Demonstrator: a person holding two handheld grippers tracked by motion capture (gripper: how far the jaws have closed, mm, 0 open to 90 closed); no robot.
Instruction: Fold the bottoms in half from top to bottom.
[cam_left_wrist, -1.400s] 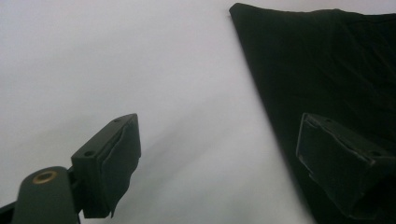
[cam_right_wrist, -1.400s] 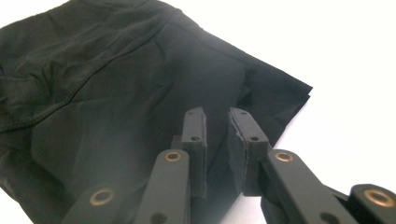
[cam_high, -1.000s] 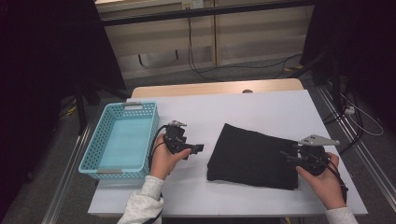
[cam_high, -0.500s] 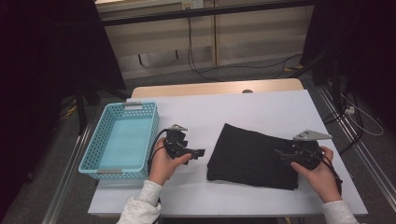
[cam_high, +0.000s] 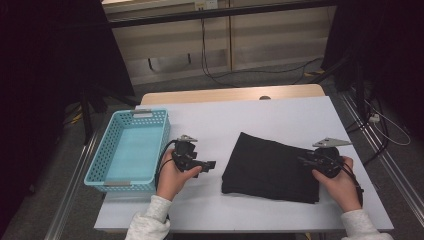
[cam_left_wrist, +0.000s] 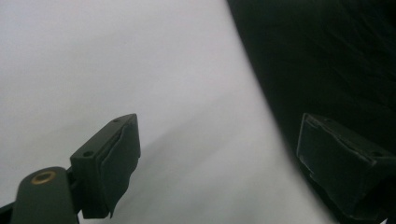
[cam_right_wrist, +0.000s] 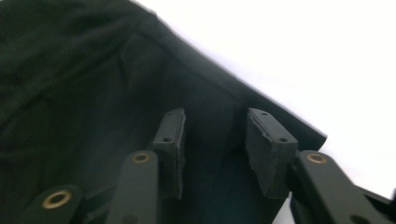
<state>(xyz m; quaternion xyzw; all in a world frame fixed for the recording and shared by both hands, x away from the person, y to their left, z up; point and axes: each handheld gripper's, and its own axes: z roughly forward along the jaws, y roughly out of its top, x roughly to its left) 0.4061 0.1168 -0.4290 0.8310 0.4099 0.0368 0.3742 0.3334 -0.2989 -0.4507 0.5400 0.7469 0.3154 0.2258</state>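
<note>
One basket (cam_high: 131, 150): empty | left jaws apart | right jaws closing over cloth (cam_high: 267, 165)

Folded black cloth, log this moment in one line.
folded black cloth: flat on table | right gripper: jaws closing over its edge | left gripper: open beside it

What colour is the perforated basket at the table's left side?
Light blue, almost turquoise; the basket shows best in the high view.

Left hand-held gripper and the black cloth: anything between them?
Nothing. In the high view, bare white table separates the left hand-held gripper from the folded black cloth.
</note>
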